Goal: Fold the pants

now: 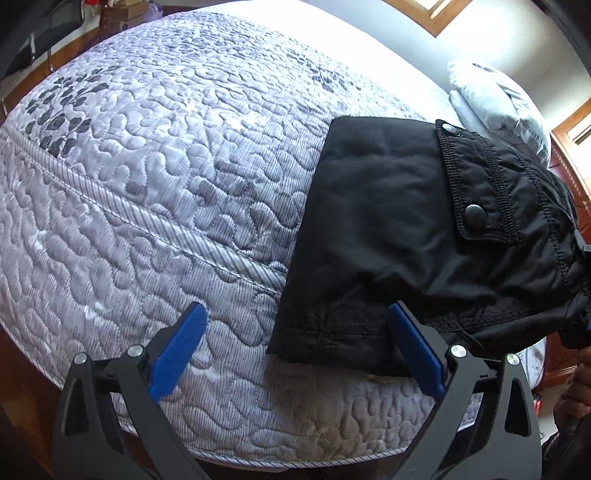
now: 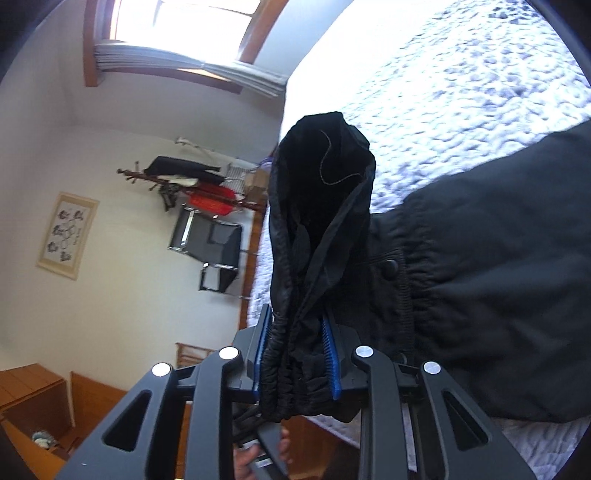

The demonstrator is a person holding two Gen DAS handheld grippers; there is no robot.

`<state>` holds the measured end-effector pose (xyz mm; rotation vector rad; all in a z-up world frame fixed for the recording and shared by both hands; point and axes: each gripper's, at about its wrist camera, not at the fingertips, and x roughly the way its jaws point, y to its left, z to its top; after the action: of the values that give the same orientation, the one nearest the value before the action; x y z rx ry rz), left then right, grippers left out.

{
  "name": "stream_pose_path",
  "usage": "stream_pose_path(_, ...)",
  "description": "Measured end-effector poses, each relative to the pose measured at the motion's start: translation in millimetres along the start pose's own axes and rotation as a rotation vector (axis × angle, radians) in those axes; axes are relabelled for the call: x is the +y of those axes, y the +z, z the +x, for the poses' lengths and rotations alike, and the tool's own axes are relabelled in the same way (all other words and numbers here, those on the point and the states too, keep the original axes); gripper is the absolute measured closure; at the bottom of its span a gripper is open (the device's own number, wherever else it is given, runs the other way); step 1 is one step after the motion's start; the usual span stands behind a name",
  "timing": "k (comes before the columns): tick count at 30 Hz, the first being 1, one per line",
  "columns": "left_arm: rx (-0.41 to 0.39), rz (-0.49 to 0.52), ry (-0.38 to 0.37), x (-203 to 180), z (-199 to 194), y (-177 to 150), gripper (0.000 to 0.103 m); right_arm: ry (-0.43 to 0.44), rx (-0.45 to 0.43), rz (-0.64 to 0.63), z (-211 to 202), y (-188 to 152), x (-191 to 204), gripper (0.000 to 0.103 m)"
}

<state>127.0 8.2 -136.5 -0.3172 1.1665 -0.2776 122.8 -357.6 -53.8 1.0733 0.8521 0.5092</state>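
Observation:
Black pants (image 1: 406, 229) lie folded on the quilted bed (image 1: 166, 166), with a snap-button pocket flap on top at the right. My left gripper (image 1: 295, 332) is open, blue pads wide apart, at the near edge of the pants; its right fingertip (image 1: 410, 332) lies over the hem. In the right wrist view my right gripper (image 2: 295, 354) is shut on the bunched elastic waistband of the pants (image 2: 317, 240) and lifts it off the bed (image 2: 461, 92); the rest of the pants trail to the right.
A grey pillow (image 1: 495, 99) lies at the head of the bed. Beyond the bed's edge stand a coat rack (image 2: 192, 181), a black chair (image 2: 210, 243) and wooden furniture (image 2: 37, 398). A window (image 2: 177, 33) is bright.

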Motion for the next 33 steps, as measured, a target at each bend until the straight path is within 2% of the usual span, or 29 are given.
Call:
stream_pose_path(8, -0.056, -0.012, -0.034, -2.1, -31.9, 0.4, 0.005, 0.076, -0.004, -0.013, -19.0, 3.9, 26.4, 0.077)
stream_pose_path(12, -0.063, 0.004, -0.047, -11.6, -38.8, -1.2, 0.005, 0.080, -0.030, -0.018, -38.9, 6.3, 30.5, 0.077)
stream_pose_path(20, -0.035, 0.051, -0.062, -36.0, -33.3, -0.5, 0.005, 0.070, -0.098, 0.026, -87.1, 11.6, -0.8, 0.077)
stream_pose_path(26, -0.027, 0.096, -0.063, -51.2, -31.3, -2.2, 0.005, 0.069, -0.137, 0.057, -108.0, 8.5, -10.3, 0.077)
stream_pose_path(33, -0.029, 0.128, -0.063, -64.5, -33.2, -5.2, 0.005, 0.026, -0.147, 0.073, -123.4, 9.3, -27.8, 0.077)
